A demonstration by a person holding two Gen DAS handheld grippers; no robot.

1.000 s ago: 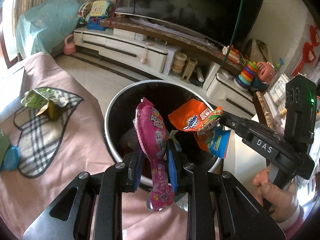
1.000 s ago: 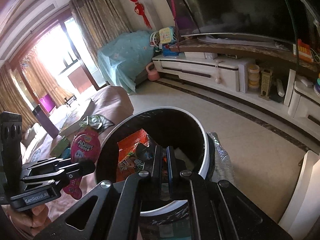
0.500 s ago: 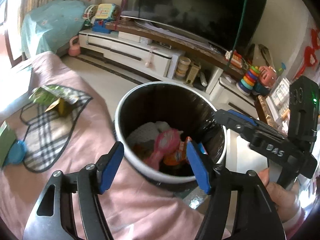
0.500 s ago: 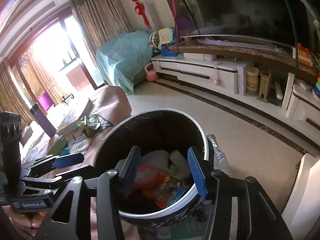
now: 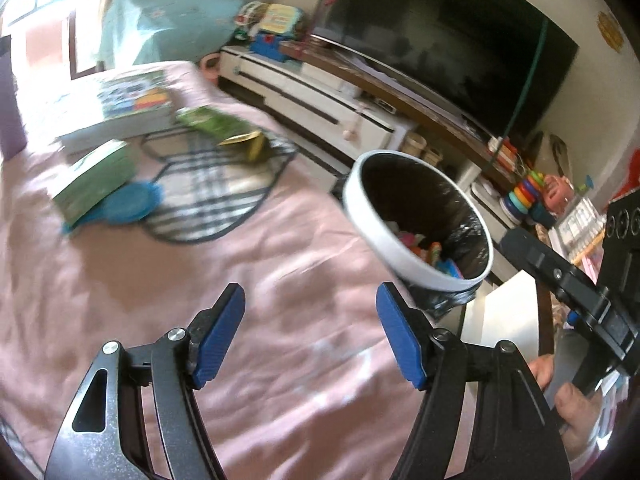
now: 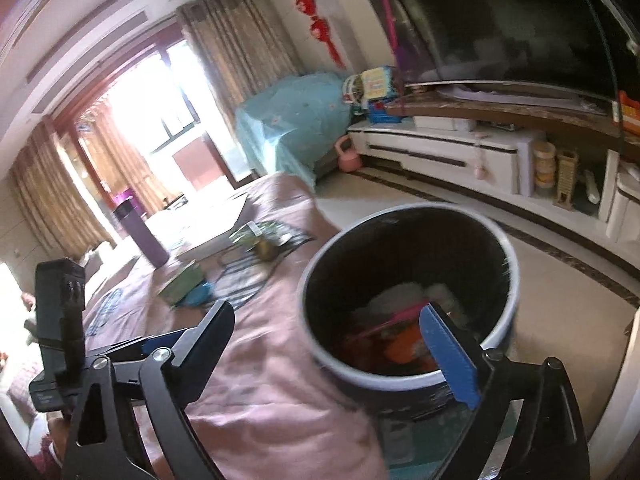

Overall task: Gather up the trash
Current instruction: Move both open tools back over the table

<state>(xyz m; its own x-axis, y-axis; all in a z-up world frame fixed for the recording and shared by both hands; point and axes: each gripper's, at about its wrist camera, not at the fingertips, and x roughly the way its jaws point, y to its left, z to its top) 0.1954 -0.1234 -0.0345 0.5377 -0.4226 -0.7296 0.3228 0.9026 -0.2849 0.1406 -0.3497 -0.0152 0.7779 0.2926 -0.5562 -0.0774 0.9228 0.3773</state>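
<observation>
Both the left gripper (image 5: 310,336) and the right gripper (image 6: 340,344) are hanging with jaws spread wide, gripping nothing. Colourful wrappers (image 6: 404,344) are lying inside the trash bin (image 6: 412,376), which is standing beside the pink-covered table (image 5: 200,280).

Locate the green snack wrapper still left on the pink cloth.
In the left wrist view the green snack wrapper lies upper left on the plaid mat, beside the book stack, left of the trash bin.
</observation>
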